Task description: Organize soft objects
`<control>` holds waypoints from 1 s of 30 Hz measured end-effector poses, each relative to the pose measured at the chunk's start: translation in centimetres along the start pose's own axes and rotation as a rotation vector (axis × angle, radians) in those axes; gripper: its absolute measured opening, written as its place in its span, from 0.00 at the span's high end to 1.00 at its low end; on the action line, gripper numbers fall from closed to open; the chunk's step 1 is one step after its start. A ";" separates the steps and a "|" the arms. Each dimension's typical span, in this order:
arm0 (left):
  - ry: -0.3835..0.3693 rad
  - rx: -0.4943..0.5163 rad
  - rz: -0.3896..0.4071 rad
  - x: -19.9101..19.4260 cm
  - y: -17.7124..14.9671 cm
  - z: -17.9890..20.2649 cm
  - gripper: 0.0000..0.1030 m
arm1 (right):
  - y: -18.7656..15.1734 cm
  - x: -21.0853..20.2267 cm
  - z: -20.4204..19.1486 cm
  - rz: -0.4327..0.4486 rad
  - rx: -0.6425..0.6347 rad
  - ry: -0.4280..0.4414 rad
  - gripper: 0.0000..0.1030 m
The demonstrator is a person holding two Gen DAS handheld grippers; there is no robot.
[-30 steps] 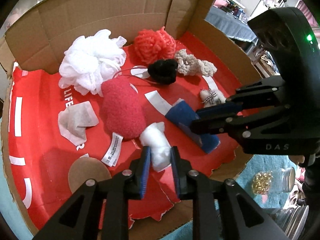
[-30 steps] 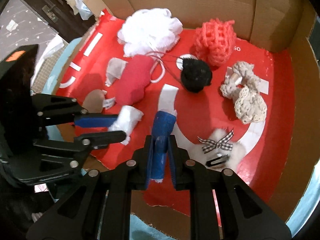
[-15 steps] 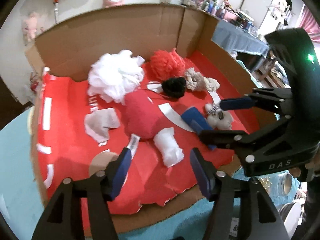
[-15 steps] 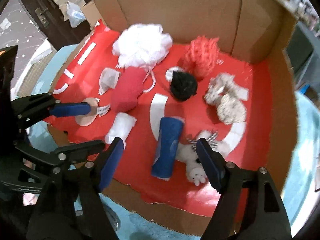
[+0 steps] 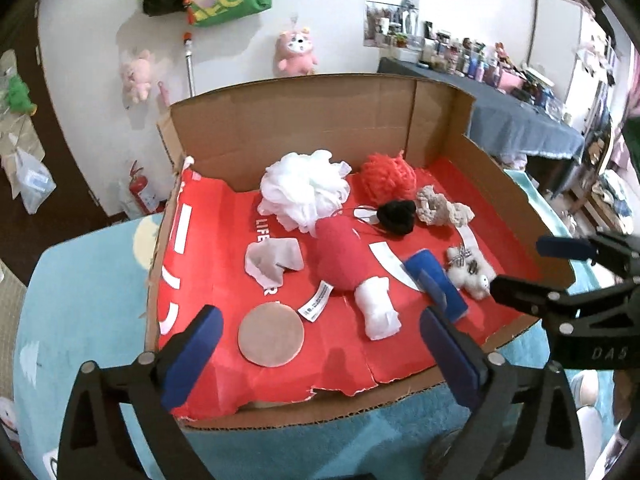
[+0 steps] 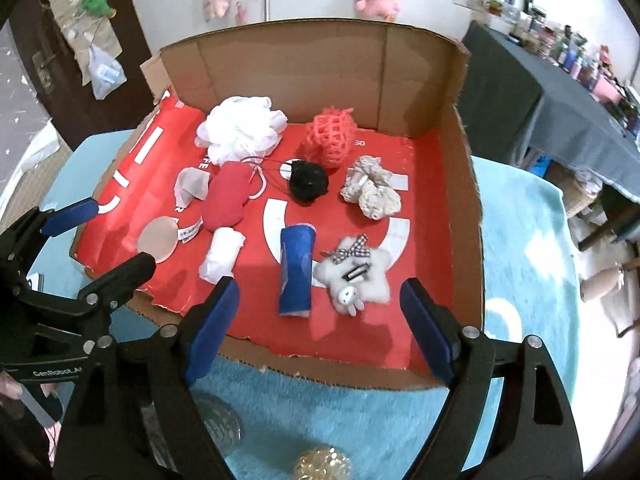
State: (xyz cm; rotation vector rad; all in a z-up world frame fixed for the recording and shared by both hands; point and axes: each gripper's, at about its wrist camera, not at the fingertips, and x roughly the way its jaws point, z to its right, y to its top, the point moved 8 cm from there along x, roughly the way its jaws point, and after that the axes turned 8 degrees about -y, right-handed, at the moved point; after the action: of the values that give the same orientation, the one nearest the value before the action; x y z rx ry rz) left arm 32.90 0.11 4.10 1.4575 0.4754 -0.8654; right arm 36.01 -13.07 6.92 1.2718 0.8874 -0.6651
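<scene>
Surface: teal rug beneath my cardboard box.
Box floor: white roll and blue roll lie loose, near the front edge.
Left gripper: jaws opening — nothing between.
Right gripper: jaws opening — empty.

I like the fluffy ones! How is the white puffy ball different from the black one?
The white puffy ball is much bigger than the black ball. The white one looks frilly and sits by the box's back wall; the black one looks fuzzy and sits nearer the middle. Both rest on the red liner.
</scene>
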 end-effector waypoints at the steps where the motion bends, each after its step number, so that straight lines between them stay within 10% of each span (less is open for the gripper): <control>1: 0.005 -0.015 0.000 0.0 -0.1 -0.2 0.02 | -0.2 0.0 0.0 -0.001 0.009 -0.002 0.20; 30: 0.036 -0.130 -0.115 2.8 -2.4 -1.4 0.01 | -2.3 3.1 0.7 -0.074 0.077 -0.002 0.20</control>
State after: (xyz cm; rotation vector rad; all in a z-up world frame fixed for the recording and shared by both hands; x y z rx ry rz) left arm 33.17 1.08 0.29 1.3382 0.6360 -0.8839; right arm 35.85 -14.07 3.12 1.3110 0.9181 -0.7655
